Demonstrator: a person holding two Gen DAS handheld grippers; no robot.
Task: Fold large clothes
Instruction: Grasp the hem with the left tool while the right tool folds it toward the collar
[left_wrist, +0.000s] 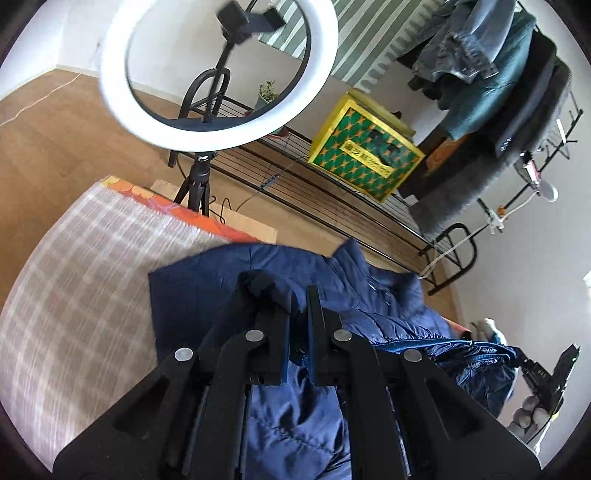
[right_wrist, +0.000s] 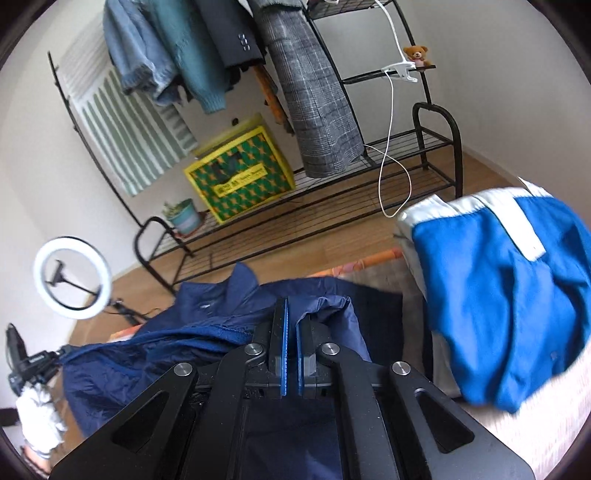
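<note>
Both tongs are clenching navy fabric: the left gripper (left_wrist: 299, 295) and right gripper (right_wrist: 291, 314) are each pinching the jacket (left_wrist: 369, 295), which is lying bunched over the checked cloth (left_wrist: 92, 258), beside a blue garment (right_wrist: 498, 295).

Navy jacket (left_wrist: 288, 406) in clamped jaws

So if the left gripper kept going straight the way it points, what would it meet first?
The navy jacket. The left gripper is already shut on a fold of it, and more of the jacket lies bunched just ahead of its tips. Past that stands the black rack, though depth is hard to judge in this fisheye view.
</note>
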